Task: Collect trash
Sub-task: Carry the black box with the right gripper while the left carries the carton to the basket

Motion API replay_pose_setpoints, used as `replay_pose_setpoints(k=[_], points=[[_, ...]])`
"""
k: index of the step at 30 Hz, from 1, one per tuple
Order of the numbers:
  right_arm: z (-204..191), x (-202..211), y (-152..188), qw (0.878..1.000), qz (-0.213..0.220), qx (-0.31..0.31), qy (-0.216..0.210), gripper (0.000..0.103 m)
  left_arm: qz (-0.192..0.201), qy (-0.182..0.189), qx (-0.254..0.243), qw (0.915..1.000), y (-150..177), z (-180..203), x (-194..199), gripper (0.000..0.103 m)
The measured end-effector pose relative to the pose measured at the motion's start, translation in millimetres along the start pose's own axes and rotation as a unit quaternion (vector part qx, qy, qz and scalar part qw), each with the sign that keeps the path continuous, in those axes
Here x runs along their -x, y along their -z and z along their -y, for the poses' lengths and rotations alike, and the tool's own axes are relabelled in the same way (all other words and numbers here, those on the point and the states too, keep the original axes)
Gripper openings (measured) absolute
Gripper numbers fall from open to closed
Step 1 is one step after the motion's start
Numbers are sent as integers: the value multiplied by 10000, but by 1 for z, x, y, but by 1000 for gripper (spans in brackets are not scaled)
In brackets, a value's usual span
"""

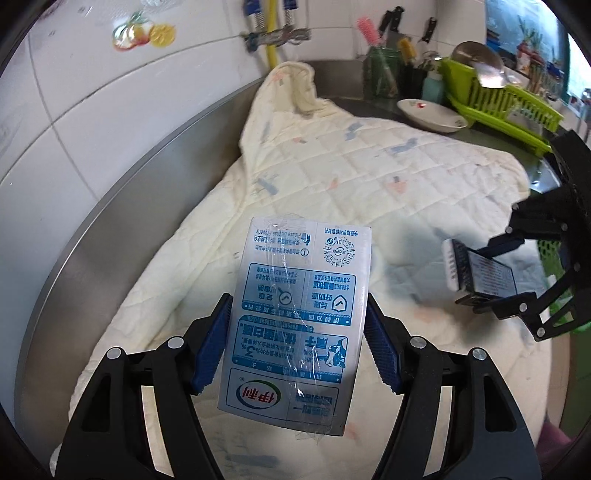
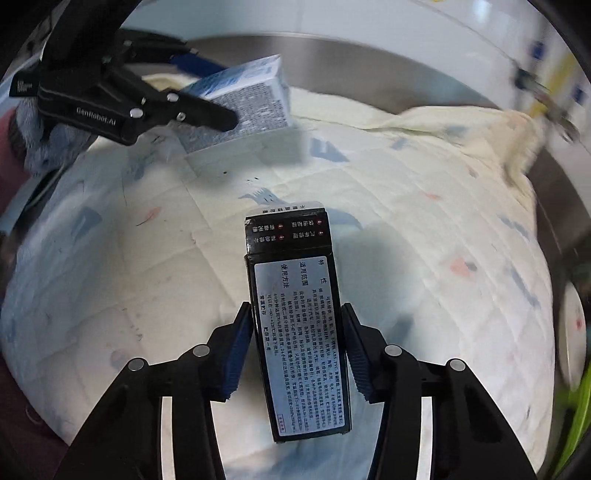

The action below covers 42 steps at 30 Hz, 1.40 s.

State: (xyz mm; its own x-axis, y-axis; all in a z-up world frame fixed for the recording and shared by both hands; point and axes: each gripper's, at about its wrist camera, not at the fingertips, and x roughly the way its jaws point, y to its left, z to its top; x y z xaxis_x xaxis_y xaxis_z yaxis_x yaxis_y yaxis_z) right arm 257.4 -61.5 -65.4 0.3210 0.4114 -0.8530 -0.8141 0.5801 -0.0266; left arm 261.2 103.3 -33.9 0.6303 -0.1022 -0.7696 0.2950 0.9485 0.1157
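Observation:
My left gripper [image 1: 297, 332] is shut on a blue-and-white milk carton [image 1: 295, 317] and holds it above the quilted cream cloth [image 1: 332, 177]. My right gripper [image 2: 297, 339] is shut on a black box with a white text label [image 2: 295, 332], also held above the cloth. In the left wrist view the right gripper [image 1: 476, 273] shows at the right with the black box [image 1: 484, 273]. In the right wrist view the left gripper [image 2: 207, 92] shows at the top left with the milk carton [image 2: 247, 99].
The cloth covers a steel counter [image 1: 147, 192] against a white tiled wall [image 1: 74, 92]. At the back right stand a green dish rack [image 1: 509, 103], a white plate [image 1: 432, 114] and a knife holder [image 1: 384, 70]. A yellow pipe [image 1: 272, 33] runs down the wall.

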Motion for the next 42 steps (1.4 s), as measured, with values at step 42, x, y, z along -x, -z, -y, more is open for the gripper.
replay_pose_setpoints(k=[42], points=[[72, 156, 363, 8322, 265, -4846, 2682, 47, -12, 1681, -1737, 9703, -15, 355, 15, 67]])
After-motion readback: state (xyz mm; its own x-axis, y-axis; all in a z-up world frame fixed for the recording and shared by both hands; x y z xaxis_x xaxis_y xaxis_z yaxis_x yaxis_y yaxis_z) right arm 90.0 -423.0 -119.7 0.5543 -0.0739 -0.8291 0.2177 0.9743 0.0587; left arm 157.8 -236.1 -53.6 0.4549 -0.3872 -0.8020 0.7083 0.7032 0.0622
